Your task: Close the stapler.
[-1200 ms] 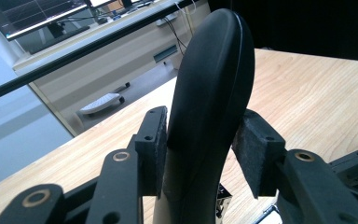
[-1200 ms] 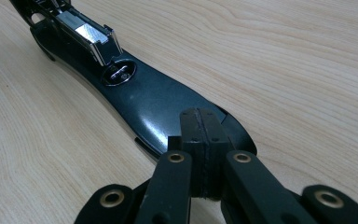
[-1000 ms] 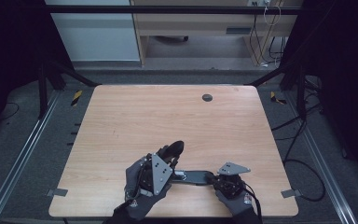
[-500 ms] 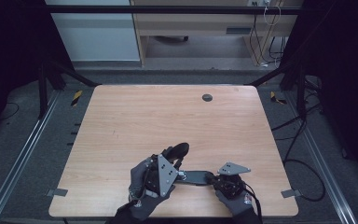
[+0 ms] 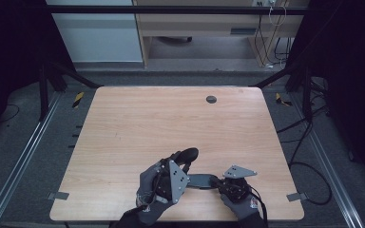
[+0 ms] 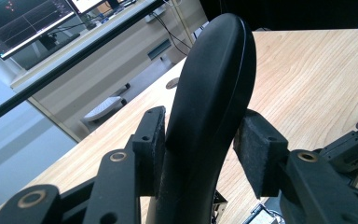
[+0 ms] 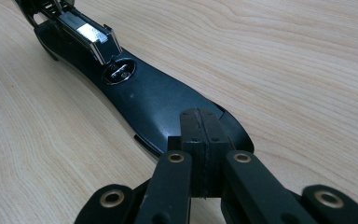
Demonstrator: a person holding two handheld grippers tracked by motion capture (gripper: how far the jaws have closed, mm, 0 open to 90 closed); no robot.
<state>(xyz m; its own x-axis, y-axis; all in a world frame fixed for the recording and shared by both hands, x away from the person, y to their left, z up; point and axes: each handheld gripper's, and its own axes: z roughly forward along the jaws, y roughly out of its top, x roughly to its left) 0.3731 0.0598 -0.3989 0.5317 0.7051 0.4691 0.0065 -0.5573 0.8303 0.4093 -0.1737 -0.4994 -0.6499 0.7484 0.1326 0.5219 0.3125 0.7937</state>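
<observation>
In the left gripper view the stapler's raised black top arm runs off the bottom edge, its hinge unseen. In the right gripper view the stapler's base is cut by the top edge beyond its metal plate. In the high view the left gripper hides the stapler's middle.

table top: pale wood-grain board, smooth, with a soft sheen
stapler base: black plastic, smooth and semi-glossy, with faint specks on it
stapler top arm: black plastic, smooth, satin highlight along its edge
stapler anvil plate: bright polished metal
stapler magazine: shiny metal
gripper pads: black, matt, rough and grainy like foam or rubber
gripper plate: grey matt metal
gloves: grey knitted cloth
</observation>
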